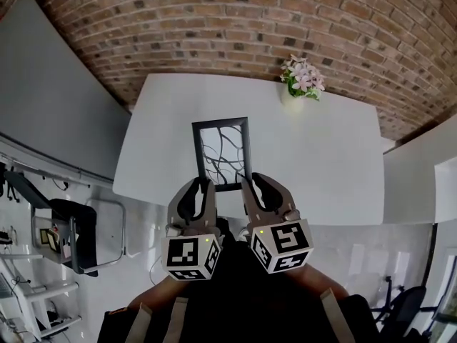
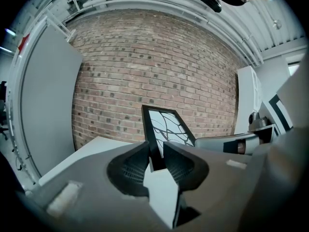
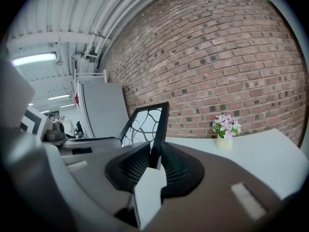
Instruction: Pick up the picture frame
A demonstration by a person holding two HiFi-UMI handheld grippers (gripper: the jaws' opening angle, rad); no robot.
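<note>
A black picture frame (image 1: 223, 152) with a branch pattern on white is held up over the white table (image 1: 321, 163), its top tilted away from me. My left gripper (image 1: 205, 184) is shut on the frame's lower left corner, and my right gripper (image 1: 246, 181) is shut on its lower right corner. In the left gripper view the frame's (image 2: 166, 127) edge sits pinched between the left gripper's (image 2: 155, 149) pads. In the right gripper view the frame's (image 3: 147, 124) black side rail is clamped in the right gripper (image 3: 155, 151). The bottom rail is hidden behind the jaws.
A small pot of pink flowers (image 1: 302, 77) stands at the table's far edge, right of the frame, also in the right gripper view (image 3: 224, 129). A brick wall (image 1: 235, 27) runs behind the table. A grey panel (image 1: 50, 98) and a metal rack (image 1: 43, 263) are at left.
</note>
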